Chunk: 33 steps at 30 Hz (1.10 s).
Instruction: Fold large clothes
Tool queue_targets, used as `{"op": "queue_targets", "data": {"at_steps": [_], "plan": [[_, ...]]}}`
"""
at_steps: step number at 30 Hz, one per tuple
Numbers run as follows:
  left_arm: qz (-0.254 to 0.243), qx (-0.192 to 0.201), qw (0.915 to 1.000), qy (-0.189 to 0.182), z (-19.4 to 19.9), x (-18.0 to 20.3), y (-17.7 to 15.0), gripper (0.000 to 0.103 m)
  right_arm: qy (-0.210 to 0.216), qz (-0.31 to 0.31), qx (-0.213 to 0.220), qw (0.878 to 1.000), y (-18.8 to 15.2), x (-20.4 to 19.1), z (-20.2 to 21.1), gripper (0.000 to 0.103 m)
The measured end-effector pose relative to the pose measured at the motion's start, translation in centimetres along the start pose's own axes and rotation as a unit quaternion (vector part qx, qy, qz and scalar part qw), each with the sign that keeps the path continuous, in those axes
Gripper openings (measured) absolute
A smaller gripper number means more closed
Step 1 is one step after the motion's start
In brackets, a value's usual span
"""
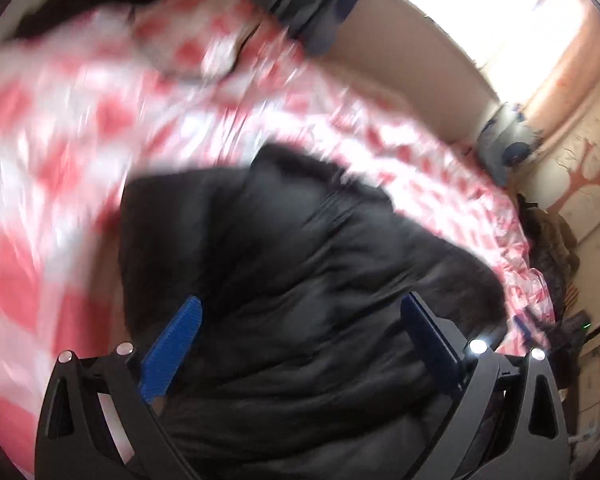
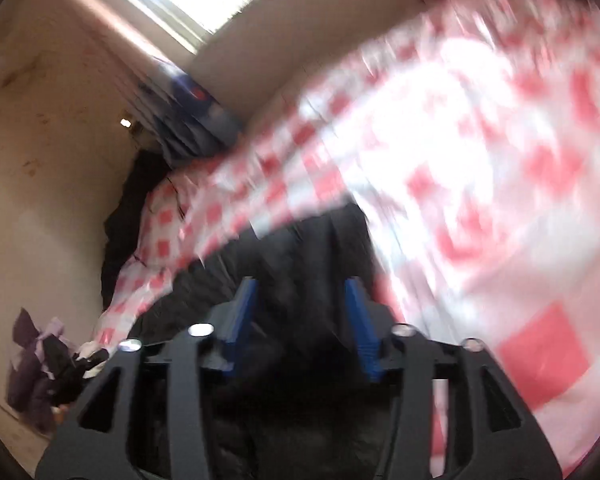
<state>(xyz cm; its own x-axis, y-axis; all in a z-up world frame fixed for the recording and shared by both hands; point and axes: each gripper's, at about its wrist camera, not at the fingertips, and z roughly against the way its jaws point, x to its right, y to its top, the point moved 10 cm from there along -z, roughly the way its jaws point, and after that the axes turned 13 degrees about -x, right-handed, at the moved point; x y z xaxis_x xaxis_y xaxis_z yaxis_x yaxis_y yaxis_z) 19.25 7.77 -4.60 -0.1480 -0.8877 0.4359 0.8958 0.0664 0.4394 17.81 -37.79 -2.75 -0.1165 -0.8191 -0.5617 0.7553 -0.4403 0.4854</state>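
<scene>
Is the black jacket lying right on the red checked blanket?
Touching. Left wrist view: black jacket lies flat on red checked blanket, no gap at its edge.

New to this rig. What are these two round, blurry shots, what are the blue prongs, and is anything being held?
No robot arm here: a person carries a hand-held claw in each hand, each with a fisheye camera looking along its two blue fingers. One picture is the left claw, the other the right claw. Both look down at a black padded jacket lying on a bed with a red-and-white checked cover. Both claws are open and hold nothing. The blur comes from motion.
</scene>
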Motion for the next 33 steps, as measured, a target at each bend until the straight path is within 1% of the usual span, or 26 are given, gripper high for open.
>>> {"op": "queue_targets", "data": {"at_steps": [2, 4, 5, 7, 8, 9, 10, 11, 12, 13, 14, 15, 16, 17, 18, 19, 20, 21, 22, 23, 25, 27, 29, 31, 32, 33], "plan": [[-0.028, 0.012, 0.9995, 0.004, 0.3, 1.5, 1.4, 0.095, 0.001, 0.056, 0.001, 0.998, 1.6, -3.8, -0.8, 0.068], [-0.042, 0.005, 0.9991, 0.009, -0.8, 2.2, 2.3, 0.095, 0.000, 0.109, -0.045, 0.993, 2.0, -7.1, -4.6, 0.070], [-0.042, -0.005, 0.9990, 0.013, -2.0, 2.1, 2.7, 0.095, -0.016, 0.119, -0.080, 0.990, 1.5, -7.0, -7.1, 0.070], [-0.026, -0.039, 0.9986, 0.025, -5.3, 0.6, 2.7, 0.095, -0.054, 0.114, -0.129, 0.984, 1.1, -5.6, -11.4, 0.069], [-0.021, -0.055, 0.9977, 0.035, -6.9, -0.1, 2.5, 0.095, -0.070, 0.099, -0.156, 0.980, 0.5, -3.3, -13.6, 0.064], [-0.028, -0.074, 0.9960, 0.042, -8.9, -0.9, 1.8, 0.095, -0.073, 0.089, -0.167, 0.979, 0.7, -2.6, -15.1, 0.051], [-0.043, -0.083, 0.9947, 0.043, -10.2, -1.1, 1.3, 0.096, -0.063, 0.072, -0.176, 0.980, 0.4, -1.2, -16.0, 0.046], [-0.047, -0.084, 0.9942, 0.047, -10.5, -1.2, 1.0, 0.096, -0.042, 0.041, -0.181, 0.982, 0.4, -0.2, -16.0, 0.038], [-0.047, -0.090, 0.9931, 0.058, -10.1, -1.1, 0.7, 0.095, -0.027, 0.021, -0.183, 0.982, 0.2, 0.1, -15.6, 0.038], [-0.046, -0.095, 0.9924, 0.063, -9.4, -0.9, 0.4, 0.095, -0.011, 0.009, -0.185, 0.983, 0.1, 0.1, -14.5, 0.038], [-0.048, -0.096, 0.9929, 0.052, -7.5, -0.4, -0.2, 0.095, 0.009, 0.008, -0.187, 0.982, 0.0, -0.2, -12.8, 0.044], [-0.051, -0.084, 0.9944, 0.038, -5.3, 0.0, -0.7, 0.095, 0.025, 0.015, -0.186, 0.982, 0.1, -0.4, -11.2, 0.058], [-0.055, -0.074, 0.9953, 0.030, -3.3, 0.1, -1.3, 0.095, 0.041, 0.028, -0.182, 0.982, -0.5, -0.8, -8.4, 0.064], [-0.062, -0.061, 0.9959, 0.024, -0.9, 0.4, -2.2, 0.095, 0.045, 0.042, -0.179, 0.982, -0.8, -0.9, -5.8, 0.077], [-0.069, -0.047, 0.9963, 0.022, 2.8, 0.3, -4.0, 0.095, 0.045, 0.051, -0.176, 0.982, -1.5, -1.1, -3.6, 0.084], [-0.070, -0.041, 0.9965, 0.021, 5.1, 0.1, -5.6, 0.096, 0.046, 0.056, -0.176, 0.982, -2.8, -0.6, -0.7, 0.096], [-0.069, -0.038, 0.9967, 0.020, 7.5, -0.5, -7.8, 0.096, 0.050, 0.051, -0.183, 0.981, -4.6, 0.3, 1.9, 0.096], [-0.063, -0.039, 0.9970, 0.023, 8.9, -1.0, -9.3, 0.096, 0.049, 0.041, -0.196, 0.978, -5.7, 1.1, 3.1, 0.096], [-0.052, -0.043, 0.9971, 0.034, 10.7, -2.1, -12.1, 0.096, 0.048, 0.023, -0.217, 0.975, -8.0, 2.5, 4.9, 0.096], [-0.043, -0.053, 0.9969, 0.041, 11.6, -3.1, -14.4, 0.096, 0.052, 0.009, -0.234, 0.971, -10.2, 3.2, 6.5, 0.096], [-0.011, -0.080, 0.9961, 0.037, 12.3, -5.1, -18.8, 0.096, 0.070, -0.019, -0.260, 0.963, -14.0, 4.8, 8.7, 0.096], [0.030, -0.109, 0.9934, 0.021, 12.2, -6.7, -23.1, 0.096, 0.097, -0.045, -0.281, 0.954, -17.2, 5.1, 10.4, 0.096], [0.054, -0.140, 0.9886, -0.014, 11.4, -7.1, -27.1, 0.096, 0.124, -0.053, -0.295, 0.946, -20.0, 4.5, 11.4, 0.096], [0.067, -0.156, 0.9850, -0.030, 11.0, -7.1, -29.9, 0.096, 0.137, -0.057, -0.308, 0.940, -21.9, 4.0, 12.1, 0.096], [0.071, -0.162, 0.9831, -0.046, 11.0, -6.7, -31.2, 0.096, 0.142, -0.057, -0.315, 0.937, -23.0, 3.7, 13.0, 0.096], [0.072, -0.161, 0.9828, -0.057, 11.3, -6.2, -31.9, 0.096, 0.147, -0.057, -0.322, 0.933, -23.8, 3.3, 13.5, 0.096]]}}
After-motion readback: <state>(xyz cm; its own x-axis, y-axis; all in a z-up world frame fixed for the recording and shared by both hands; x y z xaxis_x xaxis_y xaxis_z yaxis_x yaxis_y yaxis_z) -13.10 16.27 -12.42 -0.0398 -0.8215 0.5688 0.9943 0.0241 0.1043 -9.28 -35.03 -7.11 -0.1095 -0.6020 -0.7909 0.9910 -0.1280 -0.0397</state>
